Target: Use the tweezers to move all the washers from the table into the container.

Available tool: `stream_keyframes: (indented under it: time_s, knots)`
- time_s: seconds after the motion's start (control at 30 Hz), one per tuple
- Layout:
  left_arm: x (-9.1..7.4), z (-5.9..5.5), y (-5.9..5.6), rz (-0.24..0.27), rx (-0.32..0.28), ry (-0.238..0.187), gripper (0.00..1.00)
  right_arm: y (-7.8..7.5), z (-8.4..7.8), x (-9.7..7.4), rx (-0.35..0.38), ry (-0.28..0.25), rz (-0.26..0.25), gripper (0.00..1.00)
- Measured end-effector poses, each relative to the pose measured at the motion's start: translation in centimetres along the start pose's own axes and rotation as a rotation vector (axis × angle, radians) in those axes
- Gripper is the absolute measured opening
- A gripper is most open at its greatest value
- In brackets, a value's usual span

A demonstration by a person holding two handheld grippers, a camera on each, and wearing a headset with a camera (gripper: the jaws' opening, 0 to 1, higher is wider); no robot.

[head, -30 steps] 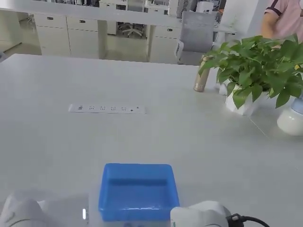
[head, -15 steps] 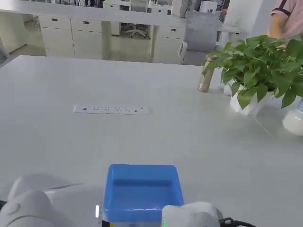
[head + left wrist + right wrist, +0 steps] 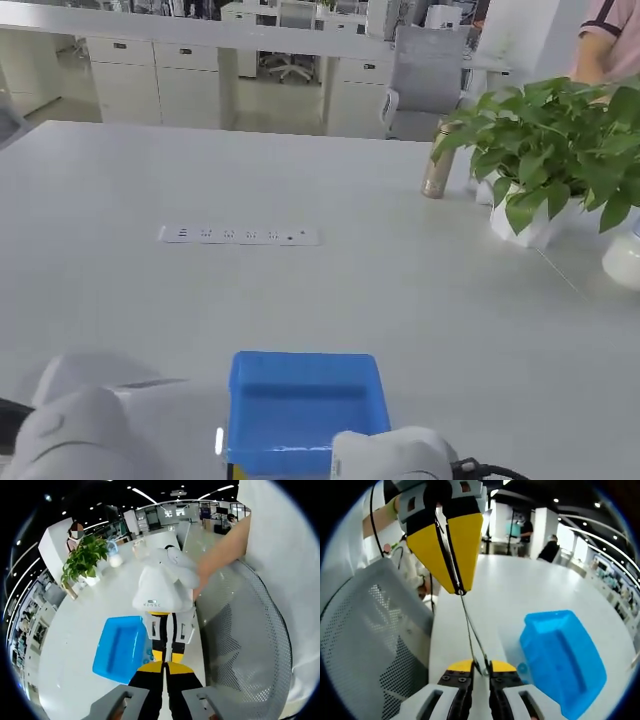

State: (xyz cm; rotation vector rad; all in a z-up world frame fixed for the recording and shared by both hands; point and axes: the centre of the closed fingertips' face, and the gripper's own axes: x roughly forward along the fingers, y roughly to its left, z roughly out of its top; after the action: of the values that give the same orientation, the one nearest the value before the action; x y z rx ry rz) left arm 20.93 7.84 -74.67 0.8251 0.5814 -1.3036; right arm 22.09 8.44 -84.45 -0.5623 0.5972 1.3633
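The blue container (image 3: 305,405) sits on the white table near its front edge, also seen in the left gripper view (image 3: 120,647) and the right gripper view (image 3: 562,662). Thin metal tweezers (image 3: 470,630) span between the two grippers. My left gripper (image 3: 460,591) is shut on their far end, and my right gripper (image 3: 482,669) is shut on their near end. In the left gripper view the left gripper (image 3: 165,668) meets the right gripper (image 3: 167,656) tip to tip. A small bluish round piece (image 3: 522,669) lies by the container's corner; I cannot tell if it is a washer.
A power strip (image 3: 238,236) lies mid-table. A potted plant (image 3: 545,140), a metal bottle (image 3: 436,160) and a white jar (image 3: 625,255) stand at the right. A mesh chair (image 3: 250,645) is close behind the grippers. A person (image 3: 610,40) stands at the back right.
The head camera has shifted slightly. The white housing of the gripper at the bottom left has come further into the head view. The container has stayed put.
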Motion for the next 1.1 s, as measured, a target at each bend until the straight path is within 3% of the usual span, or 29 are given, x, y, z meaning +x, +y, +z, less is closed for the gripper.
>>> stream_keyframes:
  time_s: [0.23, 0.5, 0.57, 0.73, 0.9, 0.97, 1.0, 1.07, 1.1]
  knots:
    - [-0.2, 0.1, 0.8, 0.001, 0.016, 0.018, 0.00, -0.2, 0.5, 0.3, 0.019, -0.022, 0.013, 0.07]
    - [-0.2, -0.3, 0.6, -0.034, -0.012, 0.016, 0.00, -0.2, 0.3, 0.5, 0.027, -0.015, 0.014, 0.07]
    - [-0.2, -0.3, 0.5, -0.038, -0.019, 0.016, 0.00, -0.1, 0.7, 0.1, 0.021, -0.020, 0.017, 0.08]
    - [-0.2, -0.3, 0.6, -0.045, -0.025, 0.017, 0.00, 0.2, 3.6, -1.3, -0.010, -0.080, 0.047, 0.09]
    - [0.7, -0.8, 0.8, -0.046, -0.048, 0.028, 0.00, 0.3, 3.4, -0.9, -0.037, -0.051, 0.065, 0.03]
    - [0.9, -0.9, 1.1, -0.017, -0.062, 0.007, 0.00, 0.0, 3.4, -0.8, 0.003, -0.058, 0.064, 0.02]
    - [0.9, -0.6, 1.0, -0.012, -0.122, -0.040, 0.00, 0.1, 3.5, -0.8, 0.033, -0.059, 0.076, 0.02]
    - [0.7, -0.5, 1.1, -0.003, -0.215, -0.086, 0.07, -0.2, 3.4, -0.6, 0.058, -0.062, 0.069, 0.02]
    - [0.6, -0.6, 1.1, 0.005, -0.232, -0.099, 0.12, -0.3, 3.4, -0.6, 0.057, -0.061, 0.063, 0.02]
